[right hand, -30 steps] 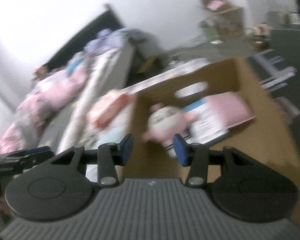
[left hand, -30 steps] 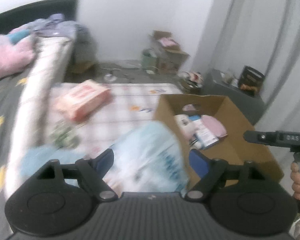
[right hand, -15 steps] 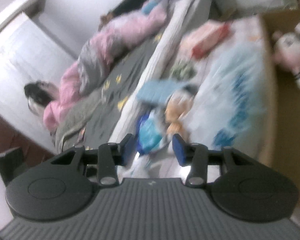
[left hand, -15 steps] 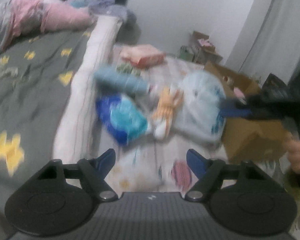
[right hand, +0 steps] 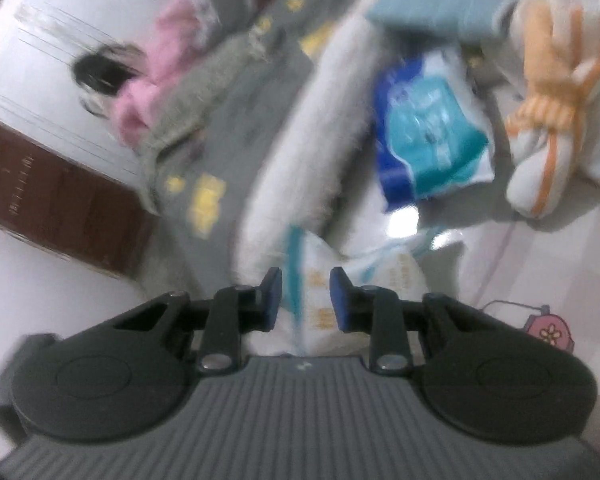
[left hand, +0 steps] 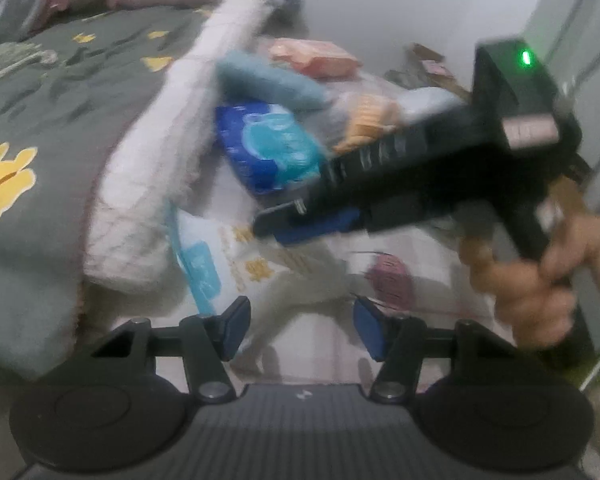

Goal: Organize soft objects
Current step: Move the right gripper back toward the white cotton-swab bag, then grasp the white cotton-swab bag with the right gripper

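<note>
The right gripper [right hand: 302, 296] hovered over a white soft pack with yellow print [right hand: 320, 304], its jaws closing with the pack's near end between the blue pads [right hand: 271, 294]; through the blur it could not be told whether the pads already pressed on it. That pack lay on the pale checked mat [right hand: 540, 248], tight against the long white bolster [right hand: 312, 140] that ran along the mat's left edge. Farther along the same edge lay a blue and teal plastic pack [right hand: 424, 132], also against the bolster, and beyond it a light blue roll [right hand: 432, 12]. An orange-striped plush toy [right hand: 548, 104] lay just beside the blue pack, toward the mat's middle. A pink flower print [right hand: 548, 330] showed on the mat near the right fingers.

In the left wrist view the left gripper [left hand: 300, 330] hung above bare mat [left hand: 312, 344], jaws closing with nothing between them. The right gripper [left hand: 420, 160], held in a hand [left hand: 540, 280], reached across the view and hid part of the plush toy [left hand: 368, 120] and the things behind it. The white pack [left hand: 220, 256] lay ahead of the left fingers, the blue pack [left hand: 268, 144] beyond it, and a pink-orange pack [left hand: 312, 56] at the mat's far end. Left of the bolster [left hand: 160, 152] spread a grey blanket with yellow shapes [left hand: 40, 120]
</note>
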A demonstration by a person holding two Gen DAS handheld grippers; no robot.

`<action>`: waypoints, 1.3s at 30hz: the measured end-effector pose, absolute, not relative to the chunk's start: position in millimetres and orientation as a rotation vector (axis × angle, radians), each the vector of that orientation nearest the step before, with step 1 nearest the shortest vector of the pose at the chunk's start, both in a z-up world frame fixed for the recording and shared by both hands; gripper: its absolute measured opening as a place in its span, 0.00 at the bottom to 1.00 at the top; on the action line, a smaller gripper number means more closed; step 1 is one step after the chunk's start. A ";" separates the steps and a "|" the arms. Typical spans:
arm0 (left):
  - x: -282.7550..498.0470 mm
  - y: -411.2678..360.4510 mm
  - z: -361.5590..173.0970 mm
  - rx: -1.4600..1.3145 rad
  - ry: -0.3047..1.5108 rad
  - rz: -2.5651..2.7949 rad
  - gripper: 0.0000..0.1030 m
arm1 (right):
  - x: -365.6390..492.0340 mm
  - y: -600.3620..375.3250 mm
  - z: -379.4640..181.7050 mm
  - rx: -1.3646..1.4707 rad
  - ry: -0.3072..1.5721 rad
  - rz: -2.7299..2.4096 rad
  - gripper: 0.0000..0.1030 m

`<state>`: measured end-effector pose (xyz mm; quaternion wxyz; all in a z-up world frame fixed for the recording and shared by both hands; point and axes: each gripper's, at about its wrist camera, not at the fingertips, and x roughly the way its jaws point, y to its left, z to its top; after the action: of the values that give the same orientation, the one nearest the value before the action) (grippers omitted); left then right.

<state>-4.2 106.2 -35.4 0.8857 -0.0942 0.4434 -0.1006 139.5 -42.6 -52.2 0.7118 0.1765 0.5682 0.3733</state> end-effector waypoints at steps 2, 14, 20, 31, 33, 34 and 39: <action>5.0 110.7 -42.6 -0.212 0.942 -0.197 0.56 | 142.0 -40.4 -68.8 0.425 1.301 0.813 0.06; 18.2 109.4 -57.7 -0.157 0.934 -0.197 0.66 | 143.2 -39.5 -71.5 0.422 1.294 0.790 0.03; 20.5 114.9 -58.6 -0.182 0.920 -0.195 0.67 | 141.1 -38.7 -68.7 0.385 1.281 0.768 0.03; 3.9 129.2 -35.1 -0.231 0.898 -0.204 0.64 | 147.0 -31.0 -19.2 0.242 1.162 0.774 0.21; -1.9 125.3 -30.5 -0.215 0.903 -0.260 0.65 | 152.6 -26.2 -10.9 0.226 1.135 0.782 0.32; -3.4 122.7 -30.5 -0.214 0.916 -0.293 0.66 | 156.0 -22.8 -9.5 0.218 1.125 0.789 0.34; 2.6 106.1 -55.7 -0.211 1.041 -0.378 0.67 | 168.2 -8.7 -32.1 0.216 1.181 0.797 0.43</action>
<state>2.6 106.1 -55.7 0.8452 -0.0999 0.4936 -0.1790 168.2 -8.7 -32.1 0.7516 0.0987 0.5407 0.3648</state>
